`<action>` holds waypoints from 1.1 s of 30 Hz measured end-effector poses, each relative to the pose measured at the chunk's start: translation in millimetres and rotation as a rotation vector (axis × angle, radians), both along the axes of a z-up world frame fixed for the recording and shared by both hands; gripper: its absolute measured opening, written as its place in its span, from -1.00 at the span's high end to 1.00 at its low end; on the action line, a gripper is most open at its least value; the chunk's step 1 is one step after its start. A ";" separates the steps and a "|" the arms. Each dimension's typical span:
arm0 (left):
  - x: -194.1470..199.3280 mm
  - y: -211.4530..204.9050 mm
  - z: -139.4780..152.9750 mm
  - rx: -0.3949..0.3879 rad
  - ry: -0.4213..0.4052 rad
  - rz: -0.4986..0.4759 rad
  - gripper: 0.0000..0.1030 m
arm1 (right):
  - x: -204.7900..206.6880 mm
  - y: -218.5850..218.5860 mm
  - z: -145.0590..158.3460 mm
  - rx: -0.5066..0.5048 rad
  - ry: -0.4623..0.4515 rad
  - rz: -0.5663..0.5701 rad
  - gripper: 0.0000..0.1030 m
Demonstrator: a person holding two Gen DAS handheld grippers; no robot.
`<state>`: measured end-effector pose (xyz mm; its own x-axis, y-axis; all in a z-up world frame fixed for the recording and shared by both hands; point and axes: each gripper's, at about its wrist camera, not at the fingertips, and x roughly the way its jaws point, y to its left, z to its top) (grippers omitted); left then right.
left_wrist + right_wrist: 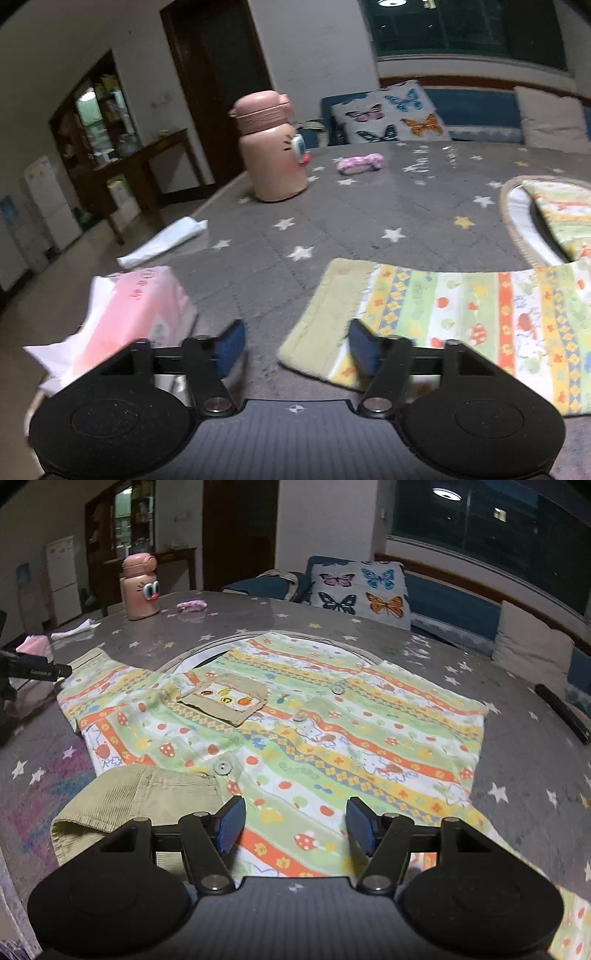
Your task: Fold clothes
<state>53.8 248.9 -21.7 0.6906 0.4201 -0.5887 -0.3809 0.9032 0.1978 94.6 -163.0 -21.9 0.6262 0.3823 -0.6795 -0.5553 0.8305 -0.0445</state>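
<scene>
Cotton shirt (295,738), soft and striped in green, orange and yellow with fruit prints, lies spread flat on our grey star-patterned surface (517,760), its ribbed khaki cuff (122,797) just beside our right claw (295,829). We hold both claws wide and empty; the left claw (295,347) hovers at a sleeve edge. A smooth pink bottle (273,147) stands upright near a crinkly tissue pack (140,306).

Striped fruit-print shirt (295,738), star-speckled grey table (369,206)
</scene>
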 end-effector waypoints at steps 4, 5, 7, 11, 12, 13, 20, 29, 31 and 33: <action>3.1 -4.3 0.8 0.025 -0.008 -0.026 0.84 | -1.1 -3.6 -1.5 0.003 0.005 -0.021 -0.20; 4.1 -6.3 2.4 0.052 -0.018 -0.026 0.85 | -1.1 -4.8 -1.2 0.004 0.006 -0.027 -0.20; 7.2 -10.8 8.2 0.116 -0.050 -0.024 0.85 | -1.0 -7.8 -0.6 0.007 0.006 -0.038 -0.25; 19.4 -18.0 8.0 0.201 -0.052 -0.052 0.85 | -1.2 -12.4 -4.6 0.012 0.012 -0.055 -0.41; 22.7 -18.6 4.0 0.212 -0.037 -0.054 0.84 | -1.5 -13.1 -5.3 0.015 0.013 -0.058 -0.42; 26.1 -19.1 0.0 0.224 -0.022 -0.056 0.83 | -1.8 -13.8 -6.1 0.018 0.013 -0.061 -0.42; 32.0 -13.1 -12.8 0.255 0.022 -0.005 0.63 | -9.9 -12.2 -0.5 0.037 0.000 -0.046 -0.42; 10.2 -56.4 13.6 0.226 -0.009 -0.136 0.40 | -28.3 19.1 13.7 0.095 0.004 0.076 -0.29; 4.5 -77.3 20.2 0.201 -0.024 -0.218 0.40 | -34.8 23.8 13.1 0.090 0.010 0.101 -0.09; 1.4 -102.4 24.0 0.146 -0.026 -0.325 0.40 | -39.7 27.0 11.9 0.086 0.017 0.115 0.27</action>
